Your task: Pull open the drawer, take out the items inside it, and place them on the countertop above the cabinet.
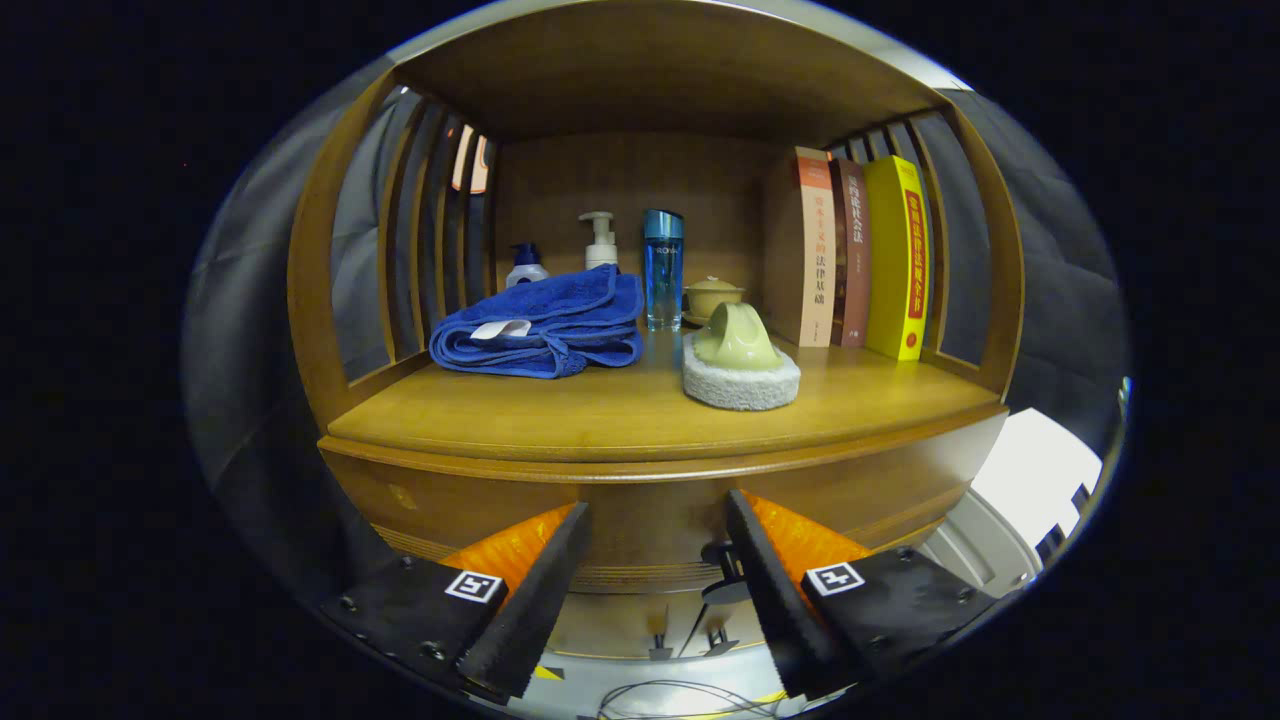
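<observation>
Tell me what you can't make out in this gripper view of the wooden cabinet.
- Drawer contents: hidden behind the shut drawer front; the gripper hangs open before it.
- Drawer handle: not discernible.
- Small lidded bowl: its lower part is blocked by the scrub pad.
- Two pump bottles: their bases sit behind the folded blue towel.
- Glass bottle: contents unclear.

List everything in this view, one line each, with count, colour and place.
towel: 1, blue, folded, left on the countertop
pump bottles: 2, white, one with a blue top, behind the towel
bottle: 1, clear blue, right of the pump bottles
lidded bowl: 1, yellowish, right of the bottle
scrubber: 1, pale green handle on a white pad, in front of the bowl
books: 3, tan, brown, yellow, upright at right
countertop: 1, brown wood
gripper: 1, jaws open, empty, facing the cabinet front below the countertop
</observation>
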{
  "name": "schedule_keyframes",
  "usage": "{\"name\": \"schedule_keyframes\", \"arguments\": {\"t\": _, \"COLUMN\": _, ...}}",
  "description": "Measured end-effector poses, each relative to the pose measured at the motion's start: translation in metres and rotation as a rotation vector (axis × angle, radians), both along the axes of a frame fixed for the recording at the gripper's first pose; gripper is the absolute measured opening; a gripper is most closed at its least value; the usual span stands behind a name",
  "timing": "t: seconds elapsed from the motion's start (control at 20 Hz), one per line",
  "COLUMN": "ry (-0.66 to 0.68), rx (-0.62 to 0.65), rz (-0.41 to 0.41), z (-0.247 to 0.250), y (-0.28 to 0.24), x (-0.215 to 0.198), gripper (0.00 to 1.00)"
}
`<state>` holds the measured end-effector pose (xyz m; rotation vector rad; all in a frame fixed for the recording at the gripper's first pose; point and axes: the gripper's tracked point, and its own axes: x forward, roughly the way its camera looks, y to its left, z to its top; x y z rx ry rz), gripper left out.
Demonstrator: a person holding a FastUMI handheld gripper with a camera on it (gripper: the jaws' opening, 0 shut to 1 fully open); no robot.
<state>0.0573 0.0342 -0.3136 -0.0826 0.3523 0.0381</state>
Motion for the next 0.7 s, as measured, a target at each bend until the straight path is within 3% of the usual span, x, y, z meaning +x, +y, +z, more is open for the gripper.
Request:
{"name": "schedule_keyframes", "arguments": {"t": 0.35, "ry": -0.014, "rx": 0.069, "rz": -0.041, "z": 0.027, "y": -0.007, "x": -0.003, "gripper": 0.96}}
{"name": "schedule_keyframes", "arguments": {"t": 0.7, "ry": -0.134, "rx": 0.040, "rz": -0.015, "z": 0.158, "y": -0.018, "x": 0.014, "gripper": 0.95}}
